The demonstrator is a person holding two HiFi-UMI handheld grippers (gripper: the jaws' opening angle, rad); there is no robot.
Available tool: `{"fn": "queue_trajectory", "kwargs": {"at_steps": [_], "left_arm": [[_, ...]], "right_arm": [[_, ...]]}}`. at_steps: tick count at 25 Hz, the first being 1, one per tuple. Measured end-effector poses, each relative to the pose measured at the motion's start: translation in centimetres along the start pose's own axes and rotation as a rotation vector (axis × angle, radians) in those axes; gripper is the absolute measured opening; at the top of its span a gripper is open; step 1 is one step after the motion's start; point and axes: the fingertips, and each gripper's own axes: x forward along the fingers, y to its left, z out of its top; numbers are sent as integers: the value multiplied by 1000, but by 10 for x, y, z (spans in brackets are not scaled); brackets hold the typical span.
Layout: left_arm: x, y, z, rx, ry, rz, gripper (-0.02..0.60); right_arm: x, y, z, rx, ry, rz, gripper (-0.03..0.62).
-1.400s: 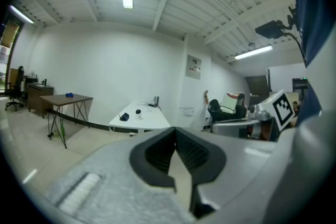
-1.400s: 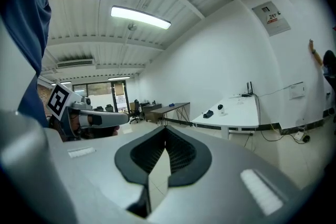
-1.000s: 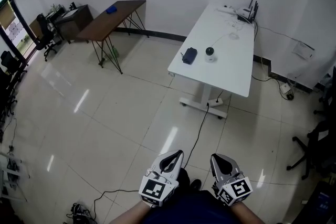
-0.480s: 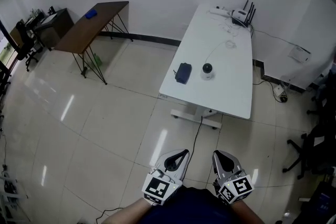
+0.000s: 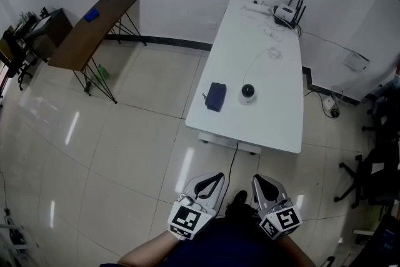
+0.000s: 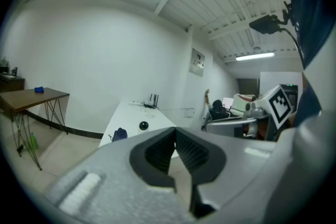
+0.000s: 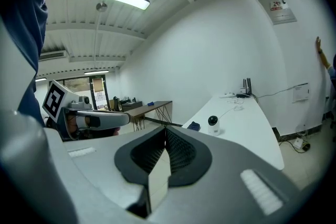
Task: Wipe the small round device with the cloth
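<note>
The left hand-held gripper (image 5: 211, 181) and right hand-held gripper (image 5: 259, 183) hang closed and empty, short of the table (image 5: 275, 115). The cloth (image 5: 215, 97) lies beside the device (image 5: 249, 93) (handy for wiping).

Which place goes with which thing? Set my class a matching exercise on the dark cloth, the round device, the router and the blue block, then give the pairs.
Things:
1. dark cloth
2. round device
3. router
4. blue block

Places:
A. far end of the white table
B. on the brown table
C. white table, just right of the cloth
D. white table, near its left edge

Pairs: 1-D, 2-C, 3-A, 4-B
</note>
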Motion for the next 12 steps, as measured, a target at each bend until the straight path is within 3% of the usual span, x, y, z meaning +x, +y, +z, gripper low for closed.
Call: {"fn": "queue_trajectory", "kwargs": {"at_steps": [5, 12], "left_arm": [[51, 34, 4, 13, 27, 69, 58], [138, 70, 26, 37, 59, 159, 66]], "right_arm": [[40, -46, 8, 33, -18, 14, 11], [105, -117, 41, 42, -38, 134, 11]]}}
